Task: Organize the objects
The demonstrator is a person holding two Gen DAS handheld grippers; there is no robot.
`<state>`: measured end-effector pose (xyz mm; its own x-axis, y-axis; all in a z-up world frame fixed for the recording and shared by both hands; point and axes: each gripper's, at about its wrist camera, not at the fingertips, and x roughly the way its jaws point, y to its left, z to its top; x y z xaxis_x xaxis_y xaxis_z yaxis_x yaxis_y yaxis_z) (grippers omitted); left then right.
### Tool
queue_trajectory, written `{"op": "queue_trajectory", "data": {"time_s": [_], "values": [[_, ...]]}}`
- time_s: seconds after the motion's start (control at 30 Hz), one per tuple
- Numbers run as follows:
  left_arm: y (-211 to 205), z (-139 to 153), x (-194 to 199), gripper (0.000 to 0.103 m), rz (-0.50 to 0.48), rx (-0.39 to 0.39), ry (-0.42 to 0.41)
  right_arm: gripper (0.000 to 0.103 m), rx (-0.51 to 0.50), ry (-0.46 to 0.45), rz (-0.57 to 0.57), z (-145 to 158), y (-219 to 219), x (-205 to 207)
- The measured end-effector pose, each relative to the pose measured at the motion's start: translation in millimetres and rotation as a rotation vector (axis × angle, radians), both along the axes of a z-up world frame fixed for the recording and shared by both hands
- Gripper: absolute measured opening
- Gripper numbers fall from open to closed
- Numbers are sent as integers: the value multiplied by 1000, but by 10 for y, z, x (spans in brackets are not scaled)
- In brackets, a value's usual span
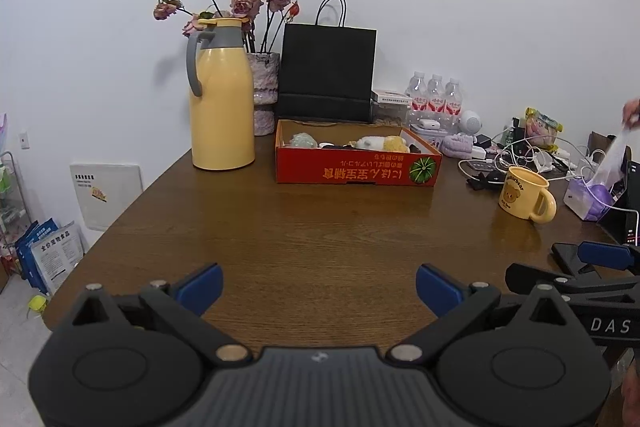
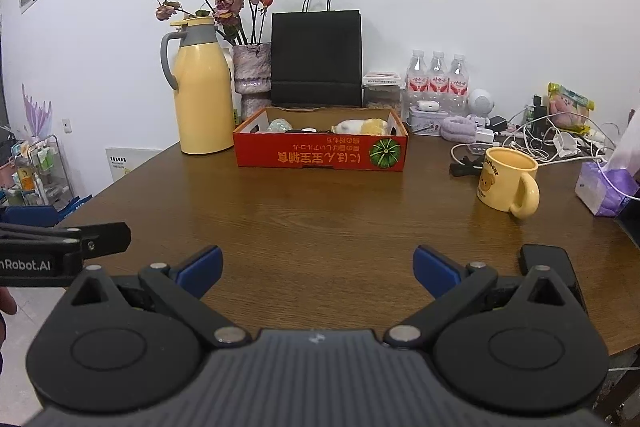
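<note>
A yellow bear mug (image 1: 525,198) stands on the brown table (image 1: 320,227), right of a red cardboard box (image 1: 356,163) that holds small toys. A yellow thermos jug (image 1: 221,95) stands at the back left. In the right wrist view the mug (image 2: 507,183), box (image 2: 320,147) and jug (image 2: 202,89) show the same layout. My left gripper (image 1: 319,287) is open and empty over the near table. My right gripper (image 2: 316,269) is open and empty beside it. A black phone (image 2: 548,263) lies by its right finger.
A black paper bag (image 1: 326,75), a vase of dried roses (image 1: 264,87) and three water bottles (image 1: 436,95) line the back wall. Cables, chargers and a purple tissue pack (image 2: 604,187) clutter the right side. The table's left edge drops to the floor.
</note>
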<state>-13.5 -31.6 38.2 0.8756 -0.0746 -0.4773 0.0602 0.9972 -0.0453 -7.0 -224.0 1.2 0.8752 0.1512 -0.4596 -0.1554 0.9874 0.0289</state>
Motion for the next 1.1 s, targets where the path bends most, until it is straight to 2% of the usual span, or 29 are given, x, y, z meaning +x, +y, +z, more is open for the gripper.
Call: {"op": "queue_trajectory", "data": {"time_s": [1.1], "values": [[1,-26,-10,103,1,9,13,103,-5,7,-1,-36,12,8]]}}
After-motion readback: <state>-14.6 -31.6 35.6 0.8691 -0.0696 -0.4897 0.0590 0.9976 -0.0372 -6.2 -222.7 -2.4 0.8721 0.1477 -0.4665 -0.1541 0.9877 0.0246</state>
